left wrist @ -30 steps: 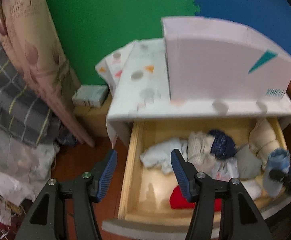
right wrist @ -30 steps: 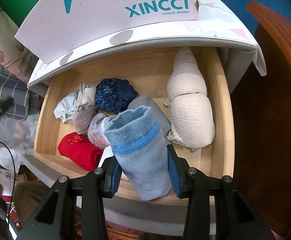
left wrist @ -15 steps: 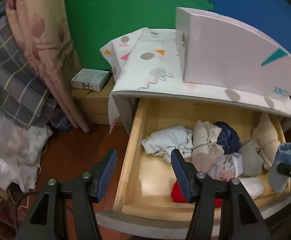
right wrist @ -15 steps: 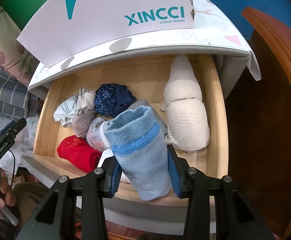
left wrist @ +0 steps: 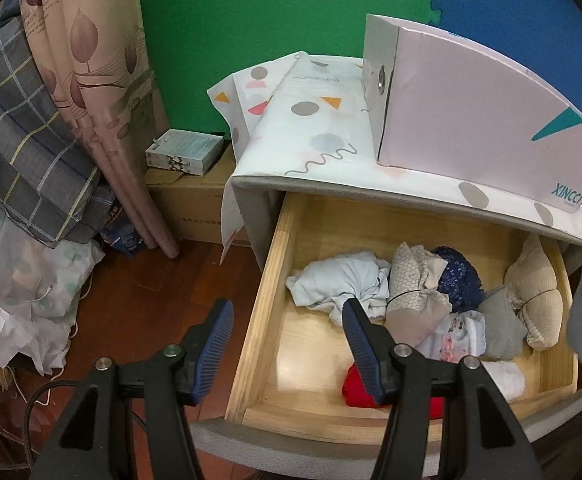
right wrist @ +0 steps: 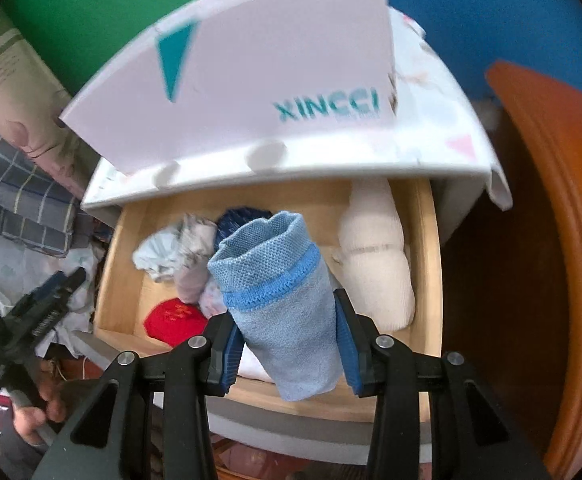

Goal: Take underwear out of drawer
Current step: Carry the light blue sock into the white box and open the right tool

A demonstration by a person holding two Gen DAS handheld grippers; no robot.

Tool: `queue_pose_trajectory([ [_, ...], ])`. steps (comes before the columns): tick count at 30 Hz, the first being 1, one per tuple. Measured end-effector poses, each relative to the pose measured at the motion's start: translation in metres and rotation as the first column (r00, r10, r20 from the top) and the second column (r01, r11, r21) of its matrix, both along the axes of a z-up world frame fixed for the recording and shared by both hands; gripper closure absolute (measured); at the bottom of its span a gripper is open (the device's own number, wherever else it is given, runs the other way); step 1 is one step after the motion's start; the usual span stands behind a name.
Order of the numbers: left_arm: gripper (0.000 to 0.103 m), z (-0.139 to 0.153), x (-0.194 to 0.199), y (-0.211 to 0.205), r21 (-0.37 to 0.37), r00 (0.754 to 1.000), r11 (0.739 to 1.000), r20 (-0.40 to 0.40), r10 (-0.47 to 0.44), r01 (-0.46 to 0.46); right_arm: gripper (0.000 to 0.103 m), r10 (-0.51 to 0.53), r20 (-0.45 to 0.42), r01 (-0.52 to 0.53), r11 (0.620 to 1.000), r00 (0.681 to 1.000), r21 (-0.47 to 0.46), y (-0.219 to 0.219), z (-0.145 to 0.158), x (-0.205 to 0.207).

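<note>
Our right gripper [right wrist: 287,350] pinches the rolled blue underwear [right wrist: 281,304] in the middle of the frame, above the open drawer [right wrist: 427,256]. We should lift straight and squeeze firmly. Our left gripper [left wrist: 287,340] is spread and empty at the lower left, clear of the drawer.

Pink shoebox [left wrist: 479,116] on patterned cloth [left wrist: 311,128]; curtain [left wrist: 91,80], plaid bedding [left wrist: 19,140] & cardboard box [left wrist: 195,208] at left.

Red garment [left wrist: 357,386] partly behind fingers [left wrist: 361,344]
</note>
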State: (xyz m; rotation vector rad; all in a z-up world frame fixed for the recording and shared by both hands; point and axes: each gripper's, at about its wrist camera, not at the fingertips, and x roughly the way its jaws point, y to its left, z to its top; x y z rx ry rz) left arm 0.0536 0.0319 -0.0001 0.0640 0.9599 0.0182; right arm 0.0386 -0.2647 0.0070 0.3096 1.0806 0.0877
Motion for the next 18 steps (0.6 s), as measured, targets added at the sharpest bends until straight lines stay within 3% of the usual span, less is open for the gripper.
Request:
queue_pose_trajectory([
  [11,0.045,0.000,0.000,0.001,-0.008,1.000,1.000,-0.002,0.004,-0.004,0.064,0.045,0.112,-0.041,0.998,0.993,-0.038,-0.003,0.091,0.009],
  [18,0.045,0.000,0.000,0.002,-0.009,1.000,1.000,-0.004,0.007,-0.007,0.064,0.039,0.208,-0.021,0.996,0.977,-0.085,-0.005,0.149,0.043],
])
